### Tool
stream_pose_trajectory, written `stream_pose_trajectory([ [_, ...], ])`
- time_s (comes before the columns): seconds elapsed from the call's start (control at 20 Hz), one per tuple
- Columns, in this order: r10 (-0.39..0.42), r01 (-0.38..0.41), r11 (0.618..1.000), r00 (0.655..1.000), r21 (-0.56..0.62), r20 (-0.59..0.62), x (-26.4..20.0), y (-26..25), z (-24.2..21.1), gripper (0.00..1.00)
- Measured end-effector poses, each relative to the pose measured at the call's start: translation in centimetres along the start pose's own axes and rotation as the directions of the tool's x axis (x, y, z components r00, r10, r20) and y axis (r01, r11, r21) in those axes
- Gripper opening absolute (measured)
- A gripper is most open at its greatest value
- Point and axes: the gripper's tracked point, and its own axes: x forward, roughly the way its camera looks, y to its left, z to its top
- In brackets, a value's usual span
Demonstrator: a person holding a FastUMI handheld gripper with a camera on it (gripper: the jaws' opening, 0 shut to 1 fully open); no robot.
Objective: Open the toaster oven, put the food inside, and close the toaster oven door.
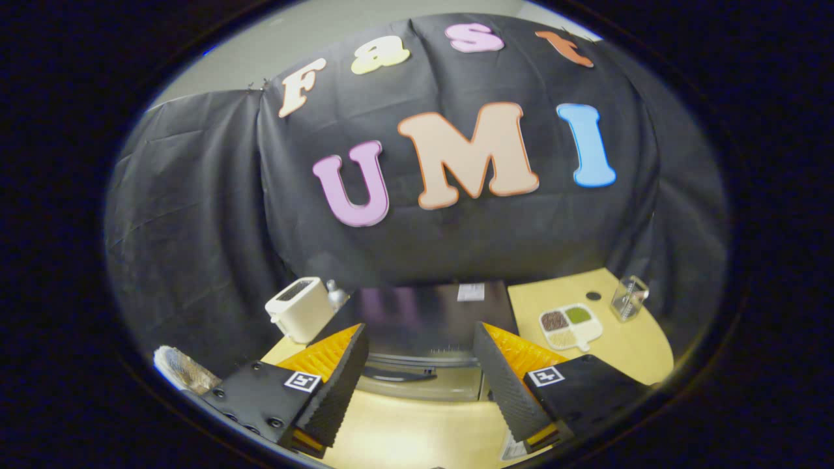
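Gripper view: I hold the gripper spread apart and empty above the tabletop; the toaster oven sits between its fingers, door shut, a sectioned food tray toward the right edge

My one camera rides just behind my spread fingers, looking forward and slightly down from above the counter, close over the toaster oven at 12 o'clock, with the booth's cloth wall near behind it.
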Motion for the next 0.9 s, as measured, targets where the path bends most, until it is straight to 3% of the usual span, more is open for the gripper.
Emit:
stream_pose_trajectory([
  [0.4, -0.022, 0.049, 0.996, 0.945, -0.076, 0.327, -3.6, -0.1, 14.7, 0.99],
  [0.65, -0.049, 0.074, 0.996, 0.915, -0.048, 0.399, -5.6, -2.1, 18.4, 0.99],
  [0.9, -0.07, 0.1, 0.994, 0.903, -0.05, 0.424, -7.0, -4.2, 19.3, 0.99],
])
